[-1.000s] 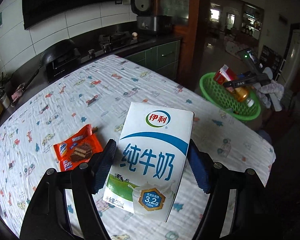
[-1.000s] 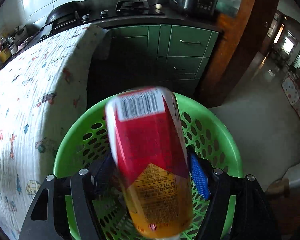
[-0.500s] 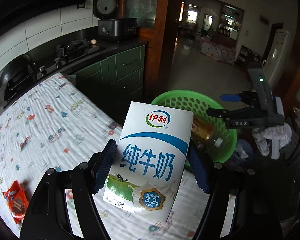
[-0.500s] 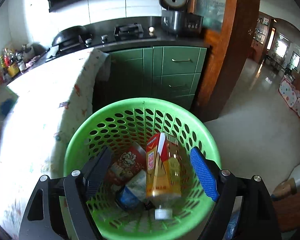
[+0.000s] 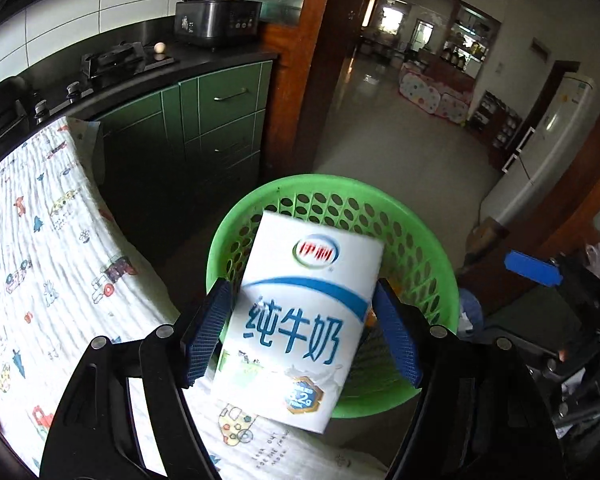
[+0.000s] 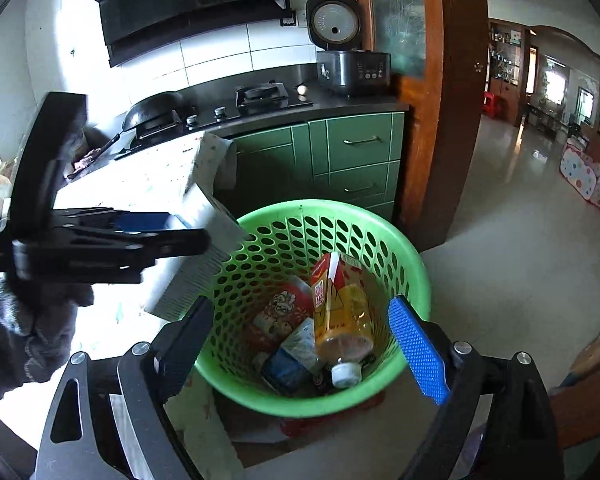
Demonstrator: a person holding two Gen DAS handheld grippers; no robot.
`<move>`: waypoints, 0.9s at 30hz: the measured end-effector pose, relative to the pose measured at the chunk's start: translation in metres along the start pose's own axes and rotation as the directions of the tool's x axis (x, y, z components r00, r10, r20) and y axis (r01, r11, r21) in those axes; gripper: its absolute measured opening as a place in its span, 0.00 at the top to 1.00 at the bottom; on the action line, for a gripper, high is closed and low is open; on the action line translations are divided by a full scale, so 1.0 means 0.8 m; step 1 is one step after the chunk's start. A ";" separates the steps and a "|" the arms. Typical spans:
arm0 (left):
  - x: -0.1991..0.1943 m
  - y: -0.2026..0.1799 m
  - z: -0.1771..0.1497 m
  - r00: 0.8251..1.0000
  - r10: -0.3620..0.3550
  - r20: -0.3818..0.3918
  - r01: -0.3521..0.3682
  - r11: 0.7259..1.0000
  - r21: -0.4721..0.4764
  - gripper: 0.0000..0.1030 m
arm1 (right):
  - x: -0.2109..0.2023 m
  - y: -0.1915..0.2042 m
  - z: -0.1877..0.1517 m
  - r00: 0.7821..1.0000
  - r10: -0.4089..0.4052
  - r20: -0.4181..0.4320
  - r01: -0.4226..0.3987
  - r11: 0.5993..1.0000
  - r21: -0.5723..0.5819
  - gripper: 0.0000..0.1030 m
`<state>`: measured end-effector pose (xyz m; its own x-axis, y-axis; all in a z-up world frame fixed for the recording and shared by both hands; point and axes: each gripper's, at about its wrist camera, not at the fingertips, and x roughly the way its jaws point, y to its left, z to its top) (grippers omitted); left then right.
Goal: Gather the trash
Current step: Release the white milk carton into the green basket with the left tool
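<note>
The desk (image 5: 52, 248), under a printed quilt, ends beside the green perforated basket (image 5: 428, 248), which holds a juice bottle (image 6: 342, 312) and wrappers. The left hand-held gripper (image 5: 300, 336) is clenched on the milk carton (image 5: 300, 320), hanging over the basket's near rim. It is best carried over the middle before release. The right hand-held gripper (image 6: 300, 340) is spread and empty above the basket.

Place: a home kitchen.
Evidence: gas hob (image 6: 262, 94), rice cooker (image 6: 346, 46), green cabinets (image 6: 340, 160), range hood (image 6: 188, 4).
Beyond doorway: living room, fridge (image 5: 548, 148).
</note>
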<state>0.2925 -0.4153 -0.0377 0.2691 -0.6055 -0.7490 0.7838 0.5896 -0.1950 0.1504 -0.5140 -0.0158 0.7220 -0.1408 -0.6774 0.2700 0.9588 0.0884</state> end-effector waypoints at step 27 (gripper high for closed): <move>-0.237 0.098 -0.156 0.945 0.279 0.171 -0.253 0.955 -0.156 0.21 | -0.014 0.162 0.006 0.979 0.204 0.001 -0.201 0.966 -0.163 0.12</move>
<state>0.2331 -0.1876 0.0102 0.5685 -0.4993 -0.6539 0.5930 0.7996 -0.0950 0.1802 -0.3893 0.0065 0.7622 0.0572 -0.6448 0.0118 0.9947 0.1022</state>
